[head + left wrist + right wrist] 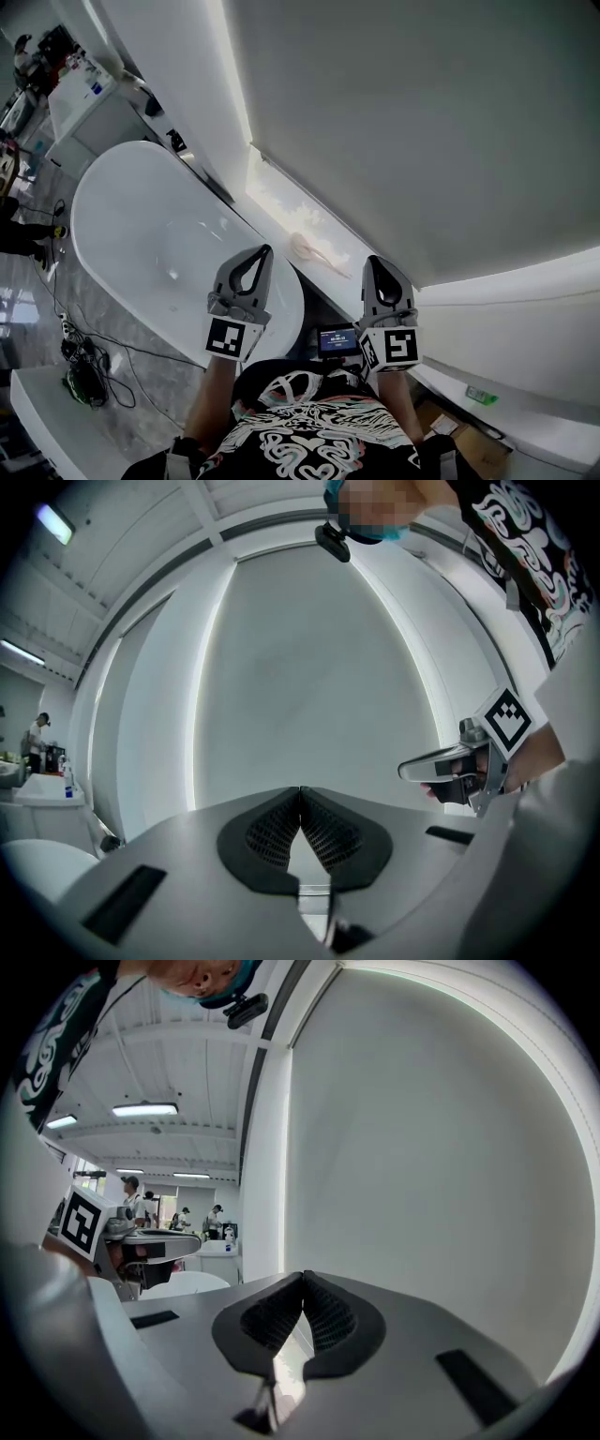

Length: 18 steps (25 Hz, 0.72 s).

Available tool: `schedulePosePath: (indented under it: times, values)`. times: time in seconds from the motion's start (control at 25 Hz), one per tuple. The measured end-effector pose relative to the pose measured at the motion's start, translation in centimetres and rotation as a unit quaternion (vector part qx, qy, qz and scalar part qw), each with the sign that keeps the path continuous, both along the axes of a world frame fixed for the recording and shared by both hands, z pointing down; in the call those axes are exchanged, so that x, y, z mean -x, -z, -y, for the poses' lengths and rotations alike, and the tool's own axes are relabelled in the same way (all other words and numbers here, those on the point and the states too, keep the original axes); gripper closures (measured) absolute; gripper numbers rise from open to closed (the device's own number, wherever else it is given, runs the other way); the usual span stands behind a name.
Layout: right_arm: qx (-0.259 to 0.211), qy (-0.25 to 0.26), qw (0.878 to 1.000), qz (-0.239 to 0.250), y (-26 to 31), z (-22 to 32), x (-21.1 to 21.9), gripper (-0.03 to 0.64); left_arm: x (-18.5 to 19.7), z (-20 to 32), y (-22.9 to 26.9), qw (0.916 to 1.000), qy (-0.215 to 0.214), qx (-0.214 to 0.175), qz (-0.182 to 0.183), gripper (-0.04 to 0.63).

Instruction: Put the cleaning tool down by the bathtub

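The cleaning tool (pixel 314 251), a pale long-handled brush, lies on the lit ledge between the white bathtub (pixel 141 216) and the wall. No gripper touches it. In the head view my left gripper (pixel 265 250) is held up in front of my chest, over the tub's near end, jaws shut and empty. To its right my right gripper (pixel 372 262) is also shut with nothing in it. The left gripper view shows its pads (pixel 300 791) meeting before a blank wall, with the right gripper (pixel 441 766) beside. In the right gripper view the pads (pixel 302 1277) are pressed together.
A large pale wall panel (pixel 422 122) fills the front. A white cabinet (pixel 80 94) stands beyond the tub's far end. Cables (pixel 84 361) lie on the floor at left. A white ledge (pixel 525 412) with a small green item (pixel 481 397) runs at right. People stand far off (pixel 131 1194).
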State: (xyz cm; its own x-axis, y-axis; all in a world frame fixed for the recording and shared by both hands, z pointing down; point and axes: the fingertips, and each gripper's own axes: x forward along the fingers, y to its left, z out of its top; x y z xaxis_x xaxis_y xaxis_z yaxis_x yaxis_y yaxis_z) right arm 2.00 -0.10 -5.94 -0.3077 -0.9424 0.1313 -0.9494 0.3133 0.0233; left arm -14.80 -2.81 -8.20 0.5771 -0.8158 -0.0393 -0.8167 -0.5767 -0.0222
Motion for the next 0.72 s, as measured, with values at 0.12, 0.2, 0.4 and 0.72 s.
schedulePosePath:
  times: [0.12,0.2,0.4,0.72]
  values:
    - [-0.003,0.000,1.000,0.004,1.2,-0.4,0.2,0.589,0.2,-0.4,0.7,1.0000,0.001,-0.002,0.000,0.578]
    - [-0.006,-0.003,1.000,0.013,1.9,-0.4,0.2,0.590,0.3,-0.5,1.1,1.0000,0.003,-0.005,0.001,0.578]
    - [-0.007,0.009,1.000,0.006,1.9,-0.6,0.7,0.589,0.8,-0.3,0.7,1.0000,0.003,0.008,-0.003,0.578]
    - [-0.002,0.010,1.000,0.004,1.6,-0.5,1.3,0.590,1.8,-0.1,0.4,0.9999,0.010,0.011,0.004,0.578]
